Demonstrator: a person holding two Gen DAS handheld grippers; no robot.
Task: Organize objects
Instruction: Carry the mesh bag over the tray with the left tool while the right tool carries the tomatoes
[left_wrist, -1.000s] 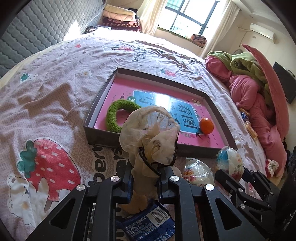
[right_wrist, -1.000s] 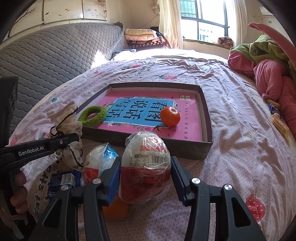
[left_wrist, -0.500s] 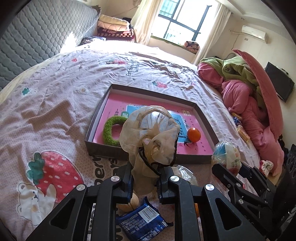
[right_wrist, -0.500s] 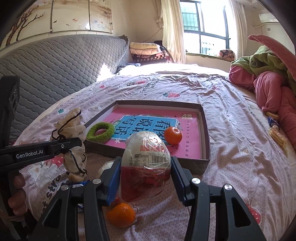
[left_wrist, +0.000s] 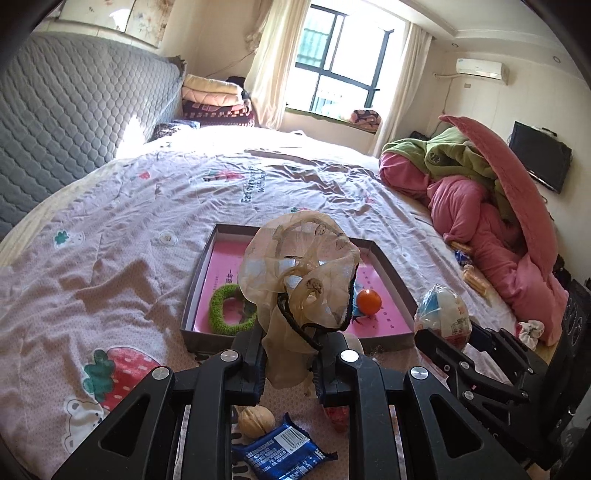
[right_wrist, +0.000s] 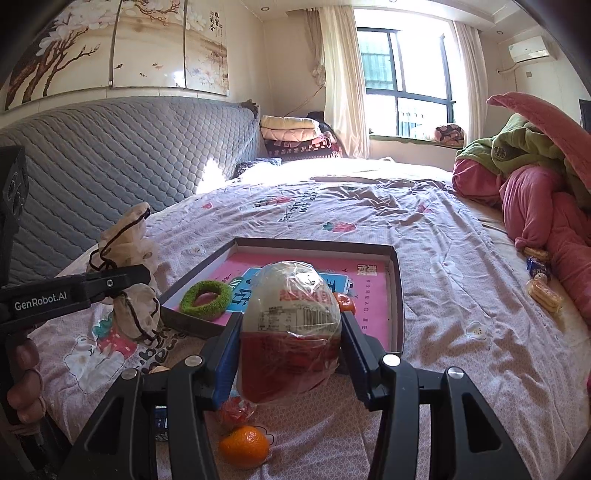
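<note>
A: Left hand-held gripper (left_wrist: 290, 363): nearly closed, pinched on a beige mesh pouch (left_wrist: 301, 273), held above the bed (left_wrist: 110, 236).

B: Noted. Right hand-held gripper (right_wrist: 290, 350): partly spread, clamped on a wrapped egg-shaped snack (right_wrist: 290, 325).

A: Shallow box (right_wrist: 395, 295) seen at 12 o'clock beyond both; green ring (right_wrist: 205, 299) and small orange (left_wrist: 368, 301) lying inside. Walnut (left_wrist: 256, 421) and blue packet (left_wrist: 282, 452) seen at 6 o'clock.

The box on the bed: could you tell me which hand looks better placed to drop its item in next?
Probably right: its wrapped egg sits centred before the box, whereas the left's beige pouch hangs over the box's near edge.
</note>
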